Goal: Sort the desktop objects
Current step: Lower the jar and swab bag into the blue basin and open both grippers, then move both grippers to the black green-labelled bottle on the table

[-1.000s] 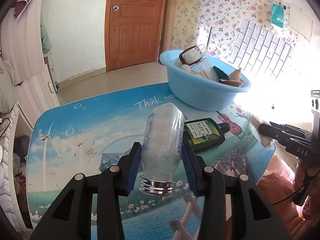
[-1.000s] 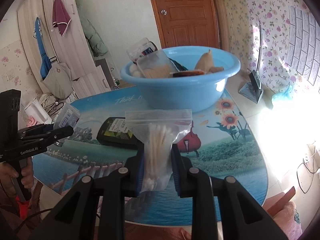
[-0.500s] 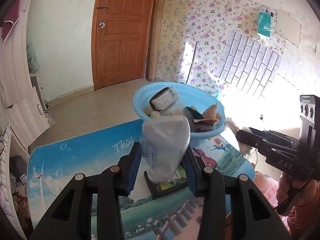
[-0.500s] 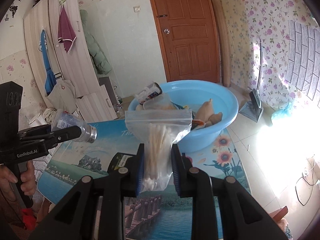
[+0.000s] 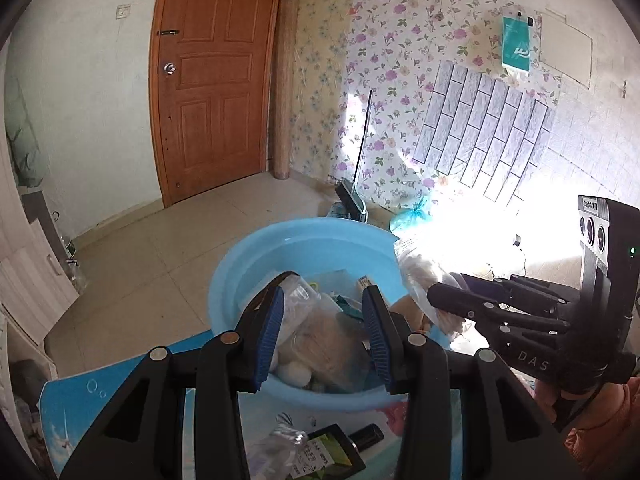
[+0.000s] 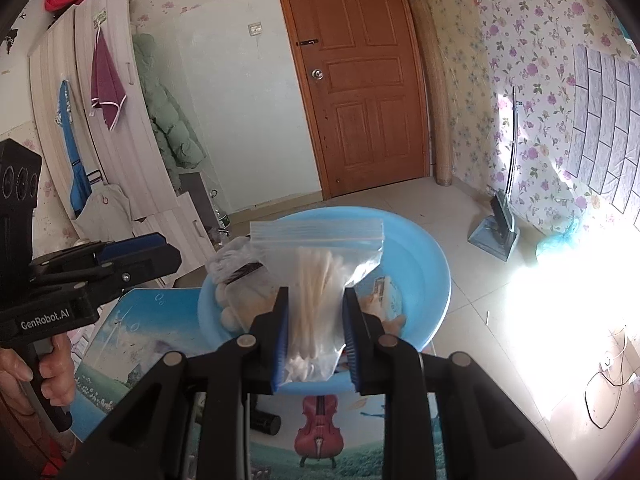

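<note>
The right gripper [image 6: 314, 332] fingers pinch a bag of cotton swabs [image 6: 316, 280] at frame centre above the blue basin [image 6: 432, 264]; the left gripper [image 5: 322, 338] fingers stand apart, empty.

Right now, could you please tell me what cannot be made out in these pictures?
Left wrist: whether the left gripper grips anything; clear plastic blends into the basin clutter.
Right wrist: basin contents behind the cotton-swab bag in the right gripper.
Both: floor washed out by glare.

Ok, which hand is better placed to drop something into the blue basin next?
Right: the right gripper holds the cotton swab bag above the blue basin, while the left gripper is empty.
</note>
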Action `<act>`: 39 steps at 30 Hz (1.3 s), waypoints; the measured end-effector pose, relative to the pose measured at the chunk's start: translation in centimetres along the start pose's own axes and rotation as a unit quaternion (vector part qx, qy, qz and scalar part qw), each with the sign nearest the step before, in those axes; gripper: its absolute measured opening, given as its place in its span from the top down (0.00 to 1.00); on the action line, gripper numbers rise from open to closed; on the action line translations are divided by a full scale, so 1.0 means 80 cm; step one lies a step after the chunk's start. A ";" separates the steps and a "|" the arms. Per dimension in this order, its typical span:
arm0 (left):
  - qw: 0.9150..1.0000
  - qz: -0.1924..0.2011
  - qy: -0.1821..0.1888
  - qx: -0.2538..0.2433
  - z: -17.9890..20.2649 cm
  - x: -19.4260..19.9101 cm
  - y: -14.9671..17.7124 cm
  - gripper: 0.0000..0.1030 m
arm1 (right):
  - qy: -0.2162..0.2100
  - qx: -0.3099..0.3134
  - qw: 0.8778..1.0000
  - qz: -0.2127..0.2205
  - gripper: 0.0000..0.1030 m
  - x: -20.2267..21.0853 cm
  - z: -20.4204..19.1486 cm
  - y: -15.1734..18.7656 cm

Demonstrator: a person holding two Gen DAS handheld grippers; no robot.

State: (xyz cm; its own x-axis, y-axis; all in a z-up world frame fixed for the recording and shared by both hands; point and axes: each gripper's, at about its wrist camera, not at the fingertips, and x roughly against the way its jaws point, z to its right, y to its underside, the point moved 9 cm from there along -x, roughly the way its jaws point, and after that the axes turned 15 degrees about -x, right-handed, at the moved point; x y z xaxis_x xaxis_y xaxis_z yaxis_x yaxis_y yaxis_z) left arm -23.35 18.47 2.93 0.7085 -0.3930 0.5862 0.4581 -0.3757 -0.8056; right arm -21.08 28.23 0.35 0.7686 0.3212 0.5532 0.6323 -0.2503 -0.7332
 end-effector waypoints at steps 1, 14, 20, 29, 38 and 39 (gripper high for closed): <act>1.000 -0.002 0.001 -0.002 -0.002 -0.008 -0.003 0.61 | 0.000 -0.001 1.000 -0.004 0.77 -0.009 0.003 -0.003; 0.999 -0.044 0.017 -0.011 -0.010 -0.071 0.011 0.60 | 0.002 -0.009 0.999 -0.035 0.74 -0.066 0.009 -0.005; 0.999 -0.047 0.015 -0.001 -0.024 -0.060 0.025 0.50 | 0.002 -0.002 0.999 -0.041 0.64 -0.064 0.003 0.002; 0.998 -0.057 -0.008 0.039 -0.057 -0.022 0.090 0.38 | 0.001 0.000 1.000 -0.025 0.57 -0.040 0.001 0.006; 0.993 -0.080 -0.007 0.082 -0.056 -0.001 0.164 0.36 | -0.007 -0.012 1.000 -0.006 0.57 -0.001 -0.004 0.028; 0.993 -0.082 -0.006 0.085 -0.054 0.000 0.169 0.36 | -0.008 -0.013 1.000 -0.007 0.57 0.003 -0.005 0.033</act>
State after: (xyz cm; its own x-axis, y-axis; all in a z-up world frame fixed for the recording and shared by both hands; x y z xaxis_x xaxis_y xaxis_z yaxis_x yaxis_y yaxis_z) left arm -19.44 9.76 -7.60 0.6217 -0.3284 0.7111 0.6520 -0.2861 -0.7022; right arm -19.18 27.26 -1.31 0.7577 0.3394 0.5574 0.6460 -0.2692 -0.7143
